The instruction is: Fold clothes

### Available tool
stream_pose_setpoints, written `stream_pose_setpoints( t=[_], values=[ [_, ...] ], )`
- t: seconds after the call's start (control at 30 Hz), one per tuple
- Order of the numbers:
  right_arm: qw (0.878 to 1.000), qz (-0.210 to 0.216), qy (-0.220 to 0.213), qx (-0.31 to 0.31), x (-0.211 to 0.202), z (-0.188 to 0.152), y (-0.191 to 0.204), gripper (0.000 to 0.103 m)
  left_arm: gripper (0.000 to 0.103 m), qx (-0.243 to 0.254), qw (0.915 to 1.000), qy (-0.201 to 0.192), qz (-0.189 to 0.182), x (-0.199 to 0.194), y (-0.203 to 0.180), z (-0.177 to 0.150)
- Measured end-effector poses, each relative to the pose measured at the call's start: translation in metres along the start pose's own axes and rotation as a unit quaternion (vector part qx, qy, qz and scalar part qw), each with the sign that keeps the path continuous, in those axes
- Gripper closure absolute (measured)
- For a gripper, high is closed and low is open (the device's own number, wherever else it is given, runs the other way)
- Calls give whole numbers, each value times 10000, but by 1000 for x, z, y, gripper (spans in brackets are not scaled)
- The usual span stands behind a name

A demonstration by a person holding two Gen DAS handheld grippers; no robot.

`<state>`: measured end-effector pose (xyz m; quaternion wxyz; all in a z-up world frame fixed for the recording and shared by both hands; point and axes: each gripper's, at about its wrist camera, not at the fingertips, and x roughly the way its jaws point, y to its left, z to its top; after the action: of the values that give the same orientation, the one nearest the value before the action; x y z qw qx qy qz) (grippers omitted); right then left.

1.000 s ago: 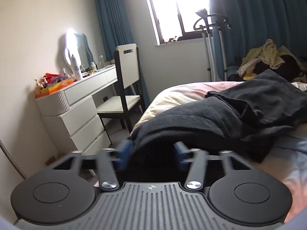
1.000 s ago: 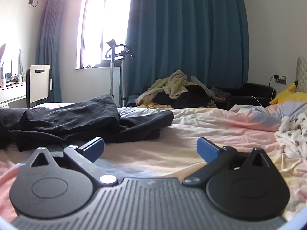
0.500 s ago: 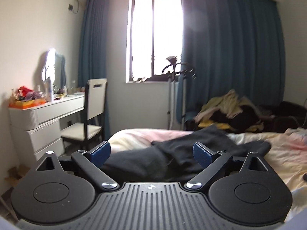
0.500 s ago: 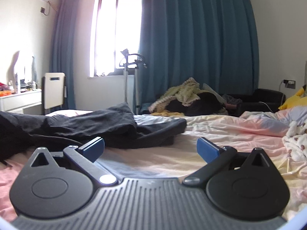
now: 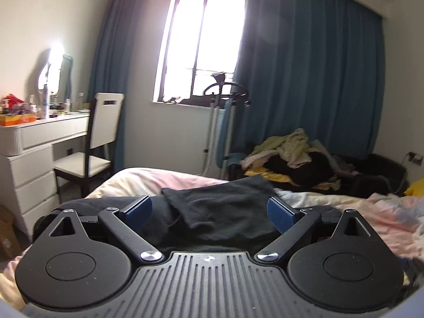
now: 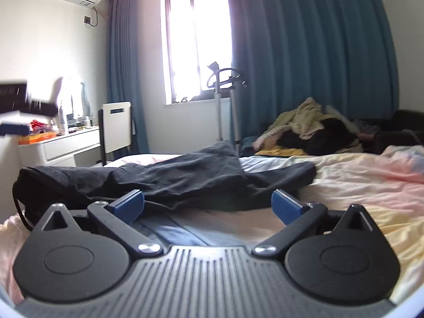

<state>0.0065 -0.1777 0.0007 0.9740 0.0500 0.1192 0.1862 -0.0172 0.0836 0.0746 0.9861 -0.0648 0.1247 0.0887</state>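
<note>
Here we hold both claws spread wide and empty over the bed (image 6: 357, 185).
Ahead of the right gripper (image 6: 208, 205) the pastel bedding stretches off to its right, and the crumpled black garment (image 6: 169, 177) lies just beyond its blue fingertips (image 6: 287, 206), trailing to its left. Our left gripper (image 5: 209, 213) hangs directly above that same dark cloth, fingers apart with nothing between them. Farther ahead, right of both claws, sits a heap of clothes (image 5: 291, 156).
</note>
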Motion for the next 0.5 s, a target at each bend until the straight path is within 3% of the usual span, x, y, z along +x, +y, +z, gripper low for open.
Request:
stream_pose_setpoints(
  t=[0.17, 0.27, 0.37, 0.5],
  values=[
    [9956, 382, 564, 650, 105, 13, 12, 0, 4, -522, 9952, 171, 816, 18, 15, -38],
    [9906, 783, 811, 776, 175, 22, 32, 0, 4, -566, 9935, 254, 958, 31, 21, -48],
    [9796, 1411, 1098, 917, 235, 29, 60, 1, 4, -1027, 9885, 160, 1101, 43, 40, -54],
    [9586, 2222, 1503, 951, 304, 31, 105, 6, 4, -1268, 9823, 372, 1327, 63, 54, -64]
  ],
)
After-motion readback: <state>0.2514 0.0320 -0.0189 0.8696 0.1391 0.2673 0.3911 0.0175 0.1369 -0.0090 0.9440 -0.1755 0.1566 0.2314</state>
